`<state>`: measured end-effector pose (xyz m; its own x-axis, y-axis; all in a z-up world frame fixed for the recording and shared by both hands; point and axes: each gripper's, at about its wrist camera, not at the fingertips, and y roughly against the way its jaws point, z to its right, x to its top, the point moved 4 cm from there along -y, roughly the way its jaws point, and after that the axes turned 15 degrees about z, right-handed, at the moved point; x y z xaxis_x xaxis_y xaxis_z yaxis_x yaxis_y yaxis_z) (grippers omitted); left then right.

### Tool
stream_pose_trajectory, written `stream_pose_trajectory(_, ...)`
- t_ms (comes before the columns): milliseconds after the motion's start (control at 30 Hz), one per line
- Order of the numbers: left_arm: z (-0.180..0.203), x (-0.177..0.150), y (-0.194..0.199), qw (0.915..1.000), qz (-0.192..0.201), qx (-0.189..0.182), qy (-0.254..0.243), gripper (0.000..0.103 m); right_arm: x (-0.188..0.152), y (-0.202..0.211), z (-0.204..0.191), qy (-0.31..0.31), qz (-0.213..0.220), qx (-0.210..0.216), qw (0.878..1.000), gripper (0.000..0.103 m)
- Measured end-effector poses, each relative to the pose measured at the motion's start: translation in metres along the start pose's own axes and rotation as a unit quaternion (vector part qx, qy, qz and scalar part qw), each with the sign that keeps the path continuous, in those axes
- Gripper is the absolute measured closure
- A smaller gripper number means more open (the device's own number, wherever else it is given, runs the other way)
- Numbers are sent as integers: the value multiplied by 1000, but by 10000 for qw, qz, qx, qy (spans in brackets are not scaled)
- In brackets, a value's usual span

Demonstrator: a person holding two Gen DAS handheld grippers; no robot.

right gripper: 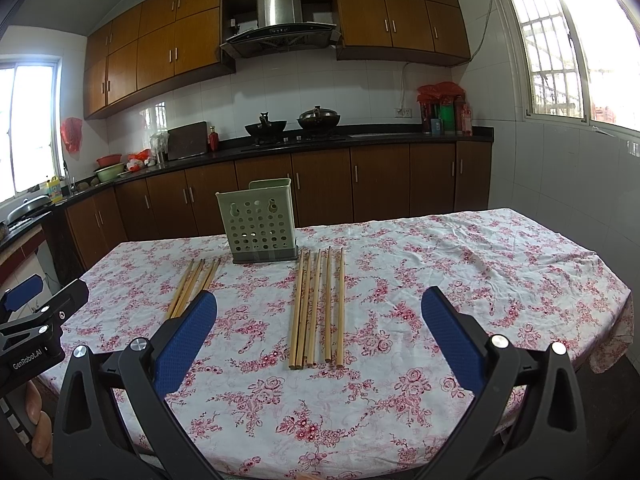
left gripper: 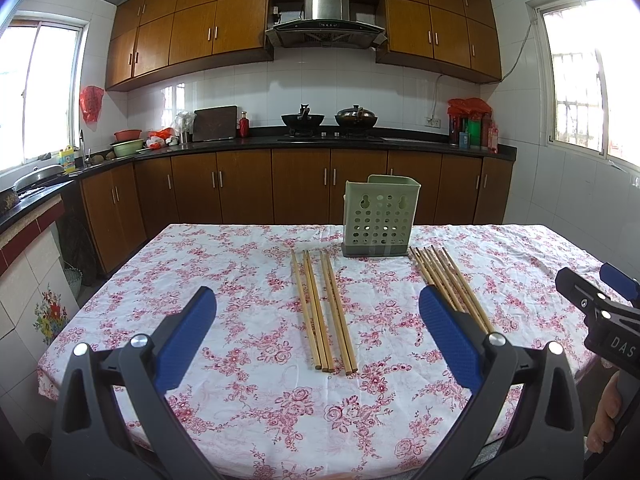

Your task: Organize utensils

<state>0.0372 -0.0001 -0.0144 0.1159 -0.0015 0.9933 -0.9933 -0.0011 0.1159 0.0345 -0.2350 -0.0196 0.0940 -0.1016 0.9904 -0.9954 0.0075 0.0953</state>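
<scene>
Left wrist view: the left gripper (left gripper: 316,316) hangs above the near edge of a floral tablecloth (left gripper: 224,280), its blue pads spread wide and gripping nothing. Straight ahead lies the left bundle of chopsticks (left gripper: 324,312), side by side, pointing away toward a pale green perforated holder (left gripper: 378,216) that stands upright at the table's far side. A second bundle (left gripper: 452,284) fans out to the right of the holder's base, partly hidden behind the gripper's right pad. The right gripper (left gripper: 604,296) shows only at the frame's edge; from here its opening cannot be judged.

Right wrist view: the right gripper (right gripper: 318,316) likewise stands released and empty, lined up on the right bundle of chopsticks (right gripper: 320,308), which lies flat just in front of the holder (right gripper: 260,220). The other bundle (right gripper: 192,284) rests to the left.

No chopstick appears to be in the holder, so the work seems not yet begun. The next move likely calls for lowering over a bundle, pinching across the thin sticks, then tipping them upright into the holder's open top.
</scene>
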Motion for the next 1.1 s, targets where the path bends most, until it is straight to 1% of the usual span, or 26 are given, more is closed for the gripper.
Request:
stream_pose_trajectory(467, 0, 2, -1, 10000, -7, 5, -4, 4, 0, 0, 0, 3, -5, -1, 10000, 2)
stream_pose_trajectory(567, -1, 1, -3, 10000, -57, 46, -11, 4, -1, -2, 1, 4, -31, -12, 10000, 2)
stream_pose_trajectory(700, -1, -2, -13, 9998, -206, 61, 24, 4, -6, -14, 5, -1, -193, -86, 9998, 2)
stream_pose_trajectory(733, -8, -8, -22, 9992, -372, 113, 49, 4, -9, -17, 8, -16, -270, -121, 9996, 2)
stream_pose_trajectory(800, -16, -16, -34, 9978, -615, 226, 101, 4, -19, -35, 20, -125, -601, -223, 9979, 2)
stream_pose_trajectory(833, -24, -19, -41, 9965, -760, 298, 171, 4, -22, -38, 21, -141, -677, -250, 9973, 2)
stream_pose_trajectory(867, -29, -22, -47, 9950, -894, 376, 229, 4, -28, -49, 28, -157, -878, -329, 9955, 2)
stream_pose_trajectory(933, -42, -27, -62, 9916, -1145, 511, 303, 4, -36, -64, 36, -154, -1158, -422, 9923, 6)
stream_pose_trajectory(967, -46, -30, -69, 9901, -1246, 578, 300, 4, -41, -75, 40, -177, -1342, -438, 9898, 14)
stream_pose_trajectory(1000, -51, -35, -79, 9885, -1348, 632, 283, 4, -46, -81, 43, -193, -1454, -442, 9882, 19)
stream_pose_trajectory(1067, -56, -39, -89, 9869, -1452, 653, 243, 5, -57, -101, 47, -272, -1813, -421, 9821, 38)
stream_pose_trajectory(1100, -58, -43, -96, 9861, -1515, 648, 223, 7, -61, -107, 48, -318, -1924, -386, 9800, 42)
